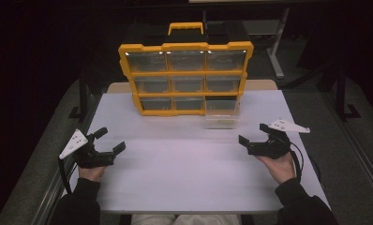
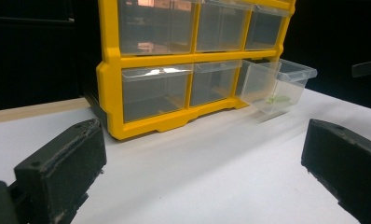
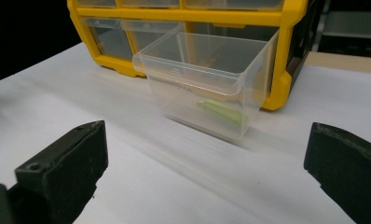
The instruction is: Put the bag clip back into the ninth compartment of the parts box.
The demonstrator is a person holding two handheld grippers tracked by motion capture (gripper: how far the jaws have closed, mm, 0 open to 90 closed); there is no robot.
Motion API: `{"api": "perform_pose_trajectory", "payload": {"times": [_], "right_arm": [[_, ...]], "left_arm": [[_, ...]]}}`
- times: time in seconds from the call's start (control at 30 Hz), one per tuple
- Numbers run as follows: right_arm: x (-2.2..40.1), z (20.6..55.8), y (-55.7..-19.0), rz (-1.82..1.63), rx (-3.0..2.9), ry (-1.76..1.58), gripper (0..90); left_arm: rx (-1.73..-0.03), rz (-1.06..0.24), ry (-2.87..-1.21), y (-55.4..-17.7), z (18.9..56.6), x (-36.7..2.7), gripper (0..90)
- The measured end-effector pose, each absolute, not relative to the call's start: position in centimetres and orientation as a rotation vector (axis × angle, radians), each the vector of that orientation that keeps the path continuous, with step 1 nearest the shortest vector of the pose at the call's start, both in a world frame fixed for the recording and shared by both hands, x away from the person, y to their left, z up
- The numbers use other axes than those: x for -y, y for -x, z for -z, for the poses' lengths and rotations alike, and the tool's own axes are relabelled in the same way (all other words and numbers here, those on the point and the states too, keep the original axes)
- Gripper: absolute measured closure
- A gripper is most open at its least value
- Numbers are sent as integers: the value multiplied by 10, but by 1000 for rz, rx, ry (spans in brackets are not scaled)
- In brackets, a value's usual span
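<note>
White tabletop [image 1: 184,178] spreads in front of me, the biggest thing here, with both my forearms coming in over its near edge. At its far side stands the yellow drawer organiser [image 1: 186,77], upright, its long axis running left to right across the table and its three-by-three face of clear drawers turned toward me; a yellow carry handle [image 1: 186,27] sticks up behind it. The bottom right drawer [image 1: 221,114] is pulled out toward me, its open top showing, and it rests on the table just in front of the frame. A small pale green item [image 3: 219,110] lies in the bottom of that drawer; I cannot tell what it is. My left gripper [image 1: 110,141] sits low near the left edge, jaws spread wide, holding nothing. My right gripper [image 1: 253,135] sits near the right edge, jaws equally wide apart and empty, pointed at the open drawer, with bare table between them.
</note>
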State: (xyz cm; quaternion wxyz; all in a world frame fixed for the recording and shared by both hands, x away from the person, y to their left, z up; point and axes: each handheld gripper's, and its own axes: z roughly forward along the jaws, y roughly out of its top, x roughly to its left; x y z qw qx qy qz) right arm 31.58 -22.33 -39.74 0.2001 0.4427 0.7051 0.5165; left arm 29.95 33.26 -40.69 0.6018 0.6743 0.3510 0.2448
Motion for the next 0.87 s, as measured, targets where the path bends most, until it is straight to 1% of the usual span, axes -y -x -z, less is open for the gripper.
{"api": "perform_pose_trajectory", "payload": {"times": [0.27, 0.63, 0.87], "right_arm": [[221, 406, -302, -1440, -1898, -1129, 0], [227, 418, -287, -1495, -1835, -1131, 0], [221, 421, -287, -1460, -1856, -1099, 0]], "left_arm": [[-811, -570, -1563, -299, 407, -333, 0], [-807, -571, -1561, -299, 406, -332, 0], [-799, -563, -1564, -299, 406, -331, 0]]}}
